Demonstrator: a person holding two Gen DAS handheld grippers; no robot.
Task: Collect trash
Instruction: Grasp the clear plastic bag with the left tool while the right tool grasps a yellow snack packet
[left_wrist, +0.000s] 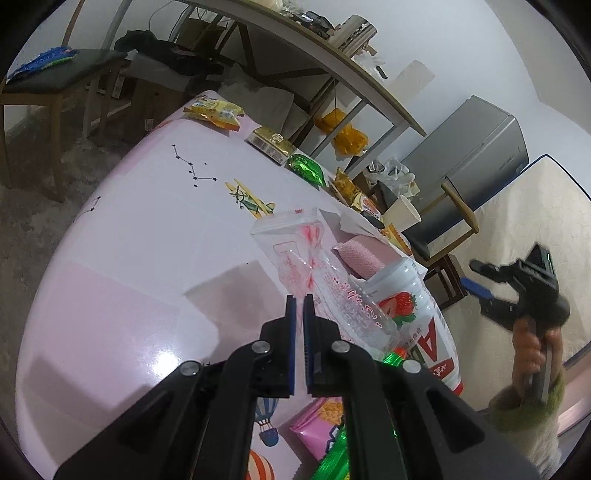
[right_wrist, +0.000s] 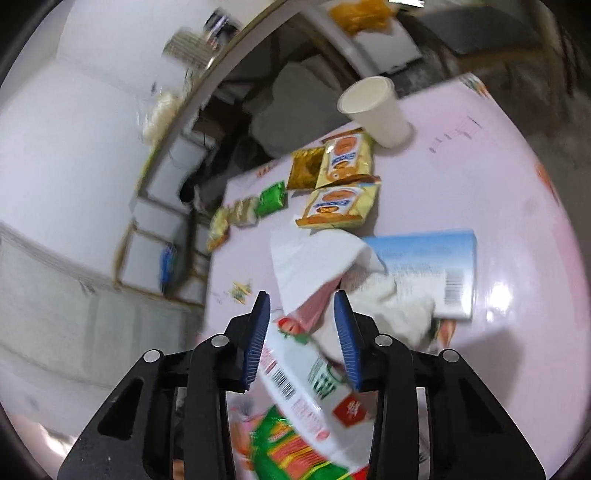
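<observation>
- Wrapper (left_wrist: 314, 258), clear with red print, stands up from the pink desk (left_wrist: 147, 240), pinched in the closed left tool (left_wrist: 300, 299).
- Right tool (right_wrist: 301, 299) is half open, empty, above a carton (right_wrist: 306, 373).

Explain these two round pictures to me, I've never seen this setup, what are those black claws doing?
No robot here: a person holds a black two-finger tool in each hand, each with a wide-angle camera looking along its fingers. One picture is from the left tool, the other from the right tool. On the pink table lie snack packets, a paper cup, a tissue pack and a strawberry-printed white container. The left tool is shut, apparently pinching a clear wrapper. The right tool is open over the container, gripping nothing.
</observation>
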